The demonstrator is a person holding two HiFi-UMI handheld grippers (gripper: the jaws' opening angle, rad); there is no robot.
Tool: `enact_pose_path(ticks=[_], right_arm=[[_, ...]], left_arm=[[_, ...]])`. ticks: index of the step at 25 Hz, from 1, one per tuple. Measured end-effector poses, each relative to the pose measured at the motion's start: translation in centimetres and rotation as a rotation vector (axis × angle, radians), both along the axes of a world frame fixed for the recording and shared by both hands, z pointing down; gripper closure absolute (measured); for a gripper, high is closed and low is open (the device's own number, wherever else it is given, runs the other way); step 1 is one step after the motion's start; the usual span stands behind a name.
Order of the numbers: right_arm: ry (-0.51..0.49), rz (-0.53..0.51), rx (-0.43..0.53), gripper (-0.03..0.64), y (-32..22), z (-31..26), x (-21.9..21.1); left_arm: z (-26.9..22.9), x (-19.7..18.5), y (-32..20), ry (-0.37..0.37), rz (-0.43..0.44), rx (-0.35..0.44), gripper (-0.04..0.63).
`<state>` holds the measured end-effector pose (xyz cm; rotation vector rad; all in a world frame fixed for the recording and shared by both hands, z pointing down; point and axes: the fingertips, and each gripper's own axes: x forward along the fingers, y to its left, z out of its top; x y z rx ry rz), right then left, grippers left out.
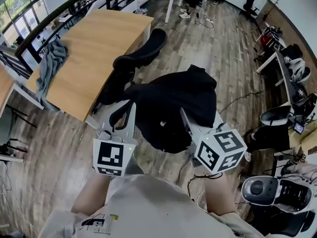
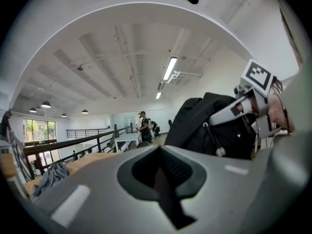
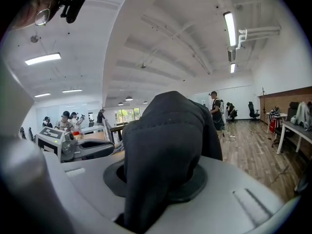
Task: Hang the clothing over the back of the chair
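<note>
My right gripper (image 1: 184, 114) has its jaws clamped on a thick fold of the black garment (image 1: 173, 100). My left gripper (image 1: 125, 106) has its jaws nearly together, on what looks like a thin edge of the same cloth. The garment hangs in the air between them, just short of the black chair (image 1: 146, 51), so I judge this the carrying step. Next I must lift it over the chair's back and spread it before letting go. The chair stands on the wood floor (image 1: 213, 53) by the right edge of the desk (image 1: 94, 43), and a grey cloth (image 1: 52, 58) trails over its left edge.
</note>
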<state>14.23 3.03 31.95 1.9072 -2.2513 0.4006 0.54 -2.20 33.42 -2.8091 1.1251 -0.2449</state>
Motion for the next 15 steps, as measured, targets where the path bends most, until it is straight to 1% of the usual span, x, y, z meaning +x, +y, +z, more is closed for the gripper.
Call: enact_pose_path(ticks=[9,15], right_arm=[[0.004,0.153,-0.004,0.517,-9.7,-1.3,3.3],[0.035,0.278,-0.009,0.517,-13.0,-2.4,6.1]], left_arm=[[-1.2,2.6,-12.1,0.004,0.121,0.003,0.595],[-1.8,4.9,-17.3,0.009,0.217,0.000,0.595]])
